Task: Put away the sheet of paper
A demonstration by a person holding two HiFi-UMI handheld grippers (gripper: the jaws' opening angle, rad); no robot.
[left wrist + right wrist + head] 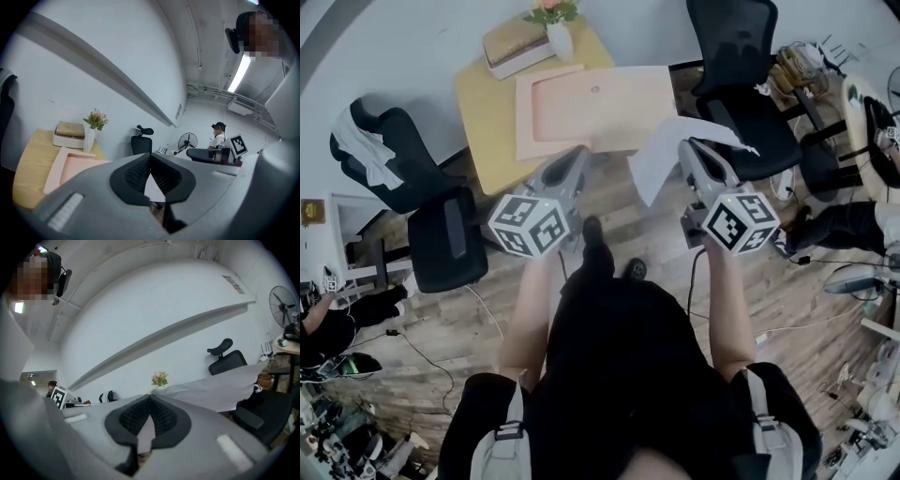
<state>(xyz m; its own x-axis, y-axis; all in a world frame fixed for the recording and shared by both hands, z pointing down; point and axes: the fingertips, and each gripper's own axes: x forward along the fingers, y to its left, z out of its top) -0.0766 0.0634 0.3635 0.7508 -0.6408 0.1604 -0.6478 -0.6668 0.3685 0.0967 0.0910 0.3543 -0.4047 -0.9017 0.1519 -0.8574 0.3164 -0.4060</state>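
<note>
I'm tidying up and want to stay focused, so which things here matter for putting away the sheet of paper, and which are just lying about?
For the job:
sheet of paper, pinched in the right tongs
pink tray, likely where it goes
left tongs, shut and empty

Lying about:
books
flower vase
office chairs

Grey tongs; apparently black clothing

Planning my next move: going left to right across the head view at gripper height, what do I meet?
Left chair → left gripper, jaws shut and empty → right gripper, jaws shut on the sheet of paper. The right chair overlaps the paper, so it's omitted.
</note>
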